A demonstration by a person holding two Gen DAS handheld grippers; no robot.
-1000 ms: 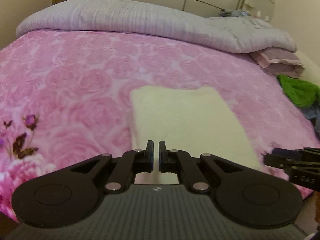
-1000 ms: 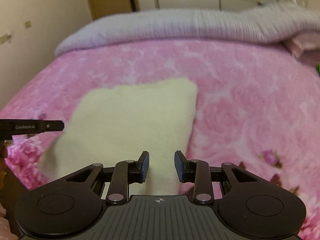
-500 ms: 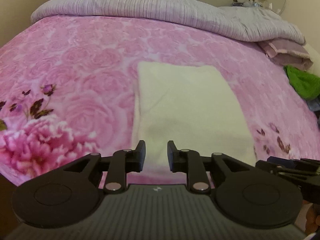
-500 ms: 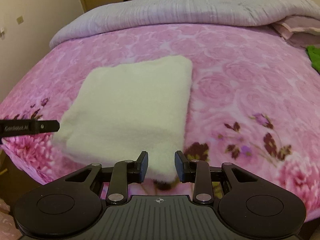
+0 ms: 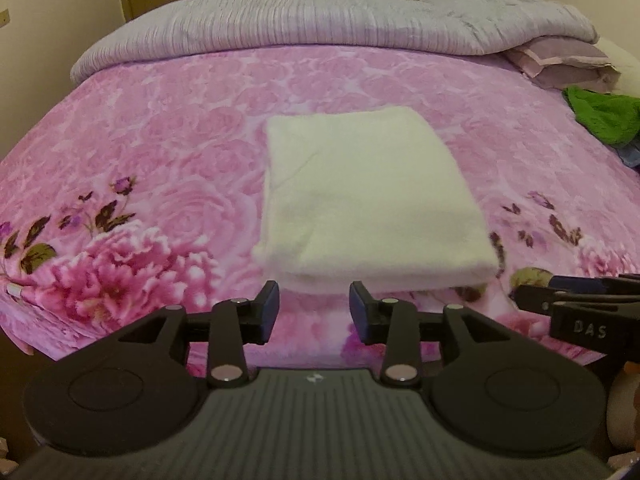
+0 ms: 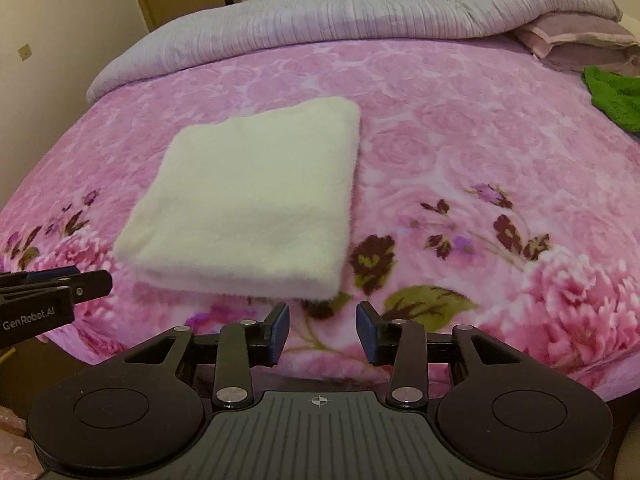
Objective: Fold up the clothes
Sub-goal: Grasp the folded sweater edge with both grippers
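1. The left gripper (image 5: pixel 314 306), lettered "GenRobot.AI", is just opening, nothing between its jaws.
2. The right gripper (image 6: pixel 322 330), lettered "DAS", is likewise opening, empty.
3. The folded white towel (image 5: pixel 368 196) is lying on the pink bedspread (image 5: pixel 160 128) just ahead of both.

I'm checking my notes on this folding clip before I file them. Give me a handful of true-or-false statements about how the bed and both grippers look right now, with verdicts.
1. The cream towel lies folded into a flat rectangle on the pink floral blanket. True.
2. The left gripper is clamped on the towel's near edge. False: its jaws stand apart, have just been opening, and hold nothing; the towel lies beyond them.
3. The right gripper holds nothing. True: its jaws, just opened wider, are empty.
4. A green garment lies on top of the towel. False: it lies apart, at the bed's far right side.
5. A grey quilt is bunched along the far end of the bed. True.
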